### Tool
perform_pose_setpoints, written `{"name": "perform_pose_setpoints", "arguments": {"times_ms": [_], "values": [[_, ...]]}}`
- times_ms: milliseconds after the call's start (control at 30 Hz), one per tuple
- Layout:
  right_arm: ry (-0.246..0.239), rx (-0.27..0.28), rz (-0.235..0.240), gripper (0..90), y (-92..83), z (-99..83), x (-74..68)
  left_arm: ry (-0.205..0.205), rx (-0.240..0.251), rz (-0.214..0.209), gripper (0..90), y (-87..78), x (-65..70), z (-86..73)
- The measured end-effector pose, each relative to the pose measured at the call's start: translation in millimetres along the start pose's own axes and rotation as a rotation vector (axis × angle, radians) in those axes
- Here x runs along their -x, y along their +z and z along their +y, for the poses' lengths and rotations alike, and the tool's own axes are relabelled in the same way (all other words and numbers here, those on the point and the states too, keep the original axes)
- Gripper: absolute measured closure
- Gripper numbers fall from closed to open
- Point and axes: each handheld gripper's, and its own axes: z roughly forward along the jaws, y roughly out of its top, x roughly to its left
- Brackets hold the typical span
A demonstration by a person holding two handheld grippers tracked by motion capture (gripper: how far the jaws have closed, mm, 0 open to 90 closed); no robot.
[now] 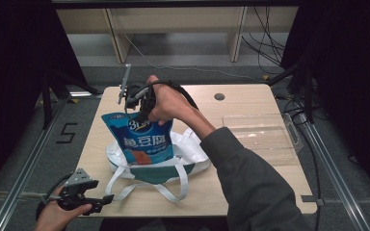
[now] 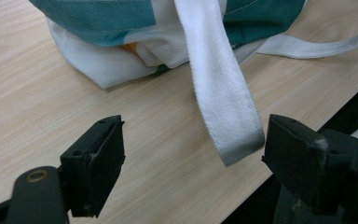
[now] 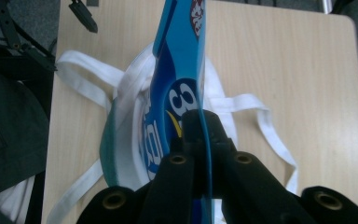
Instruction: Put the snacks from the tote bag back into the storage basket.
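Blue snack pouch (image 1: 142, 139) stood upright, partly inside the tote bag (image 1: 192, 166) mid-table, clenched at its top edge by the right gripper (image 1: 139, 107); left gripper (image 1: 94, 201) idled released near a strap (image 2: 223, 102); extraction apparently underway, requiring a straight lift.

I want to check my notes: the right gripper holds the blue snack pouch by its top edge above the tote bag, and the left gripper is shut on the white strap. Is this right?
Not quite. The left gripper is open: in the left gripper view the white strap hangs between its jaws, unclamped. The rest holds: the right gripper pinches the blue snack pouch above the tote bag.
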Motion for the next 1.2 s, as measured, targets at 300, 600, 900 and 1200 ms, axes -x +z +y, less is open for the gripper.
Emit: {"name": "perform_pose_setpoints", "arguments": {"times_ms": [300, 600, 900, 1200], "values": [[-0.003, 0.031, -0.040, 90.0, -51.3, 5.0, 3.0, -0.004, -0.003, 0.000, 19.2, 0.0, -1.0, -0.2], [0.038, 0.012, -0.099, 90.0, -98.7, -15.9, 7.3, -0.002, -0.006, -0.001, 19.1, 0.1, -1.4, -0.3], [0.078, -0.034, -0.180, 90.0, -132.4, -55.4, 19.4, 0.024, -0.015, -0.001, 19.1, -0.6, -2.7, 0.5], [0.144, -0.058, -0.206, 90.0, -141.2, -102.1, 29.4, 0.013, -0.005, 0.011, 19.1, 0.1, -2.6, 0.0]]}}
